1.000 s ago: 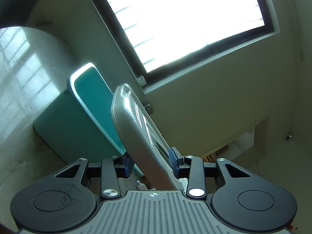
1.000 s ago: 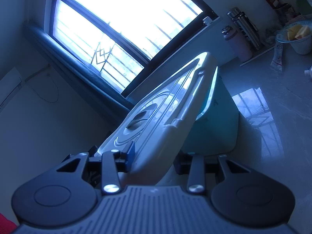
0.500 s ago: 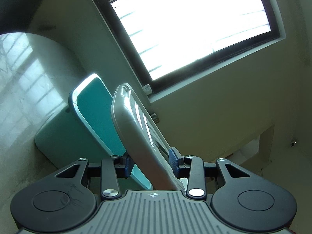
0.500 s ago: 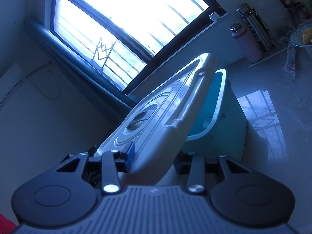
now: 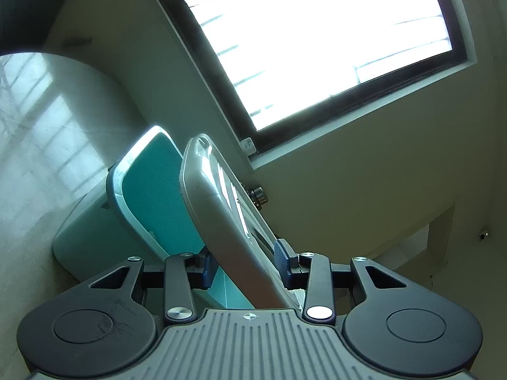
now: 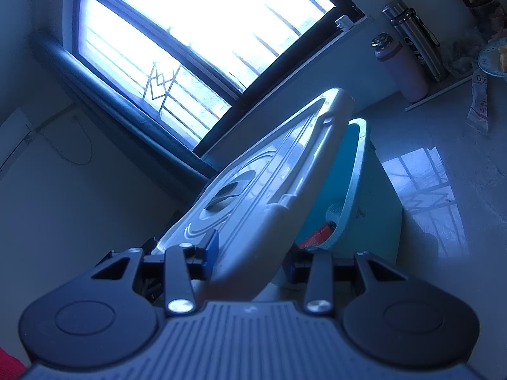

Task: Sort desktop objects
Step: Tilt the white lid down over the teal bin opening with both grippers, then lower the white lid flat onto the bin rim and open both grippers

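Bright daylight pours through a dark-framed window (image 5: 317,41) that fills the upper middle of the left wrist view and the upper left of the right wrist view, set in a pale wall. Below it lies a glossy, marbled grey table (image 6: 443,164) carrying a reflection of the window panes.

At lower centre of the left wrist view, the left gripper (image 5: 247,264) has its 2 blue-padded fingers (image 5: 281,262) pressed against opposite faces of a white lid (image 5: 218,218), which runs tilted from the fingers up toward frame centre. Just left of the lid and partly behind it stands a teal bin (image 5: 149,196) with a pale rim, resting on the table.

At lower centre of the right wrist view, the right gripper (image 6: 250,258) clamps the same lid (image 6: 263,186) on another edge; its left blue pad sits on the ribbed top face, which bears a round recessed handle, while the right finger is tucked under the lid's underside. The bin (image 6: 374,199) appears right of the lid, its opening showing beneath the raised lid, with a red-orange item (image 6: 317,237) and a small pale object inside.

In the upper right of that view, a steel flask (image 6: 415,38) and a pinkish bottle (image 6: 399,66) stand by the wall, with a sachet (image 6: 478,101) lying on the table and a bowl (image 6: 491,60) at the frame edge.
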Motion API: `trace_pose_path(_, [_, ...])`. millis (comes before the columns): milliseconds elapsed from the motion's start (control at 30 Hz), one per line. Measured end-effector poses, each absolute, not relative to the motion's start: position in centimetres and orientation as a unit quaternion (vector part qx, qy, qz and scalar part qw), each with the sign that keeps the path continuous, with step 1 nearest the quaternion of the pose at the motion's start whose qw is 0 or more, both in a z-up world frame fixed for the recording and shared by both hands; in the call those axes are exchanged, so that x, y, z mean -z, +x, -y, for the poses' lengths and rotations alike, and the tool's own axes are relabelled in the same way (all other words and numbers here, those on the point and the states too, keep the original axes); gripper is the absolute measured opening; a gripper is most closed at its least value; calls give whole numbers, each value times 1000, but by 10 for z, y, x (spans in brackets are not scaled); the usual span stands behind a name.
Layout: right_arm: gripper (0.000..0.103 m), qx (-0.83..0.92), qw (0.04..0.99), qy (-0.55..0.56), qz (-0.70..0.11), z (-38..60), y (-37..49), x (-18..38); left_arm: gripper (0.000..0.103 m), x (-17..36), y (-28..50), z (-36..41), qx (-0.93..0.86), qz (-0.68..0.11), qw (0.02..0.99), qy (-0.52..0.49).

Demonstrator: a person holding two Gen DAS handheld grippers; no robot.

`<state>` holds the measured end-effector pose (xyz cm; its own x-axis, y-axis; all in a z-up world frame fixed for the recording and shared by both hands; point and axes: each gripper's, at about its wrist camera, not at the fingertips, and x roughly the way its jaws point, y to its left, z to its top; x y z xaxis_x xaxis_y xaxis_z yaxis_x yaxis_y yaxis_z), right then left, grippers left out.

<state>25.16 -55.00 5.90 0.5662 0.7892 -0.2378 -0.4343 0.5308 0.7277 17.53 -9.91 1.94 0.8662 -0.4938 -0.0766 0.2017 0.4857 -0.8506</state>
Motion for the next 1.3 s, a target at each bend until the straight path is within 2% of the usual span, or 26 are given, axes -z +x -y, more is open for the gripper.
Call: trace_pose_path(1300, [44,-377,816,312,-309,530,327,-36,38,-17,246,80,174,-177,862,-443])
